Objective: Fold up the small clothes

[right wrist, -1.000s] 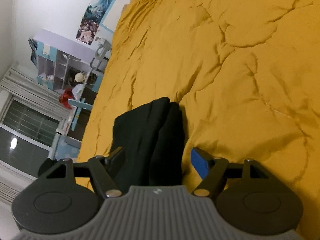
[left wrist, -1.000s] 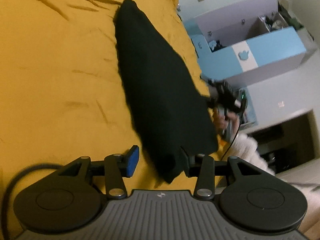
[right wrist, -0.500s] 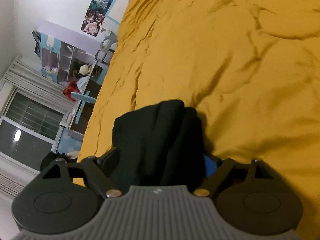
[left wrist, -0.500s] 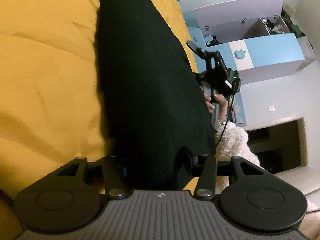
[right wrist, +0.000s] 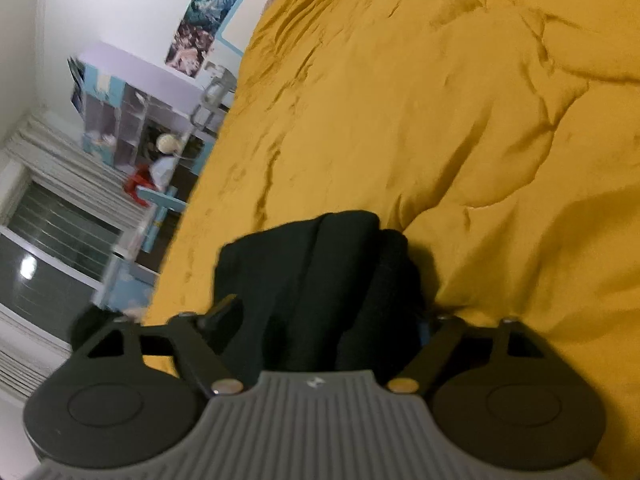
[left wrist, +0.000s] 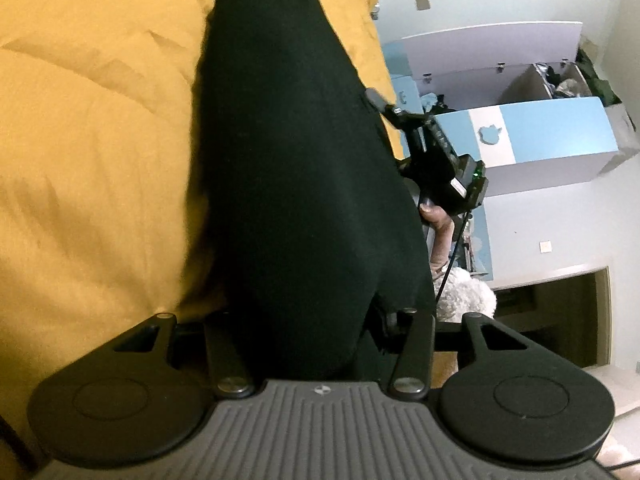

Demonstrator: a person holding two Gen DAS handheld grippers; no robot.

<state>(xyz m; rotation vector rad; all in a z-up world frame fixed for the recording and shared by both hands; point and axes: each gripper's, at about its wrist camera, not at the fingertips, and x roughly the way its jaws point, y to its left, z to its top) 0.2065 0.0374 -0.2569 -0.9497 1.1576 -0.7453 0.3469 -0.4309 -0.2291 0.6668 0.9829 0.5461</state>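
Black garment [left wrist: 296,184] lies on the yellow bed [left wrist: 100,140], long axis running away from the left hand-held gripper [left wrist: 316,336]. Both hand-held grippers, right [right wrist: 320,320] included, straddle its ends; pad contact indeterminate.

We see warm, dim indoor light on both fisheye views, which turns the rumpled mustard-yellow bedcover [right wrist: 460,120] deep orange with soft shadows in its creases. The black folded garment [left wrist: 296,168] reads as a near-featureless dark mass. A small glare spot shines on the dark window pane [right wrist: 26,270]. Edges curve strongly, corners vignette black, and the shelving is motion-blurred.
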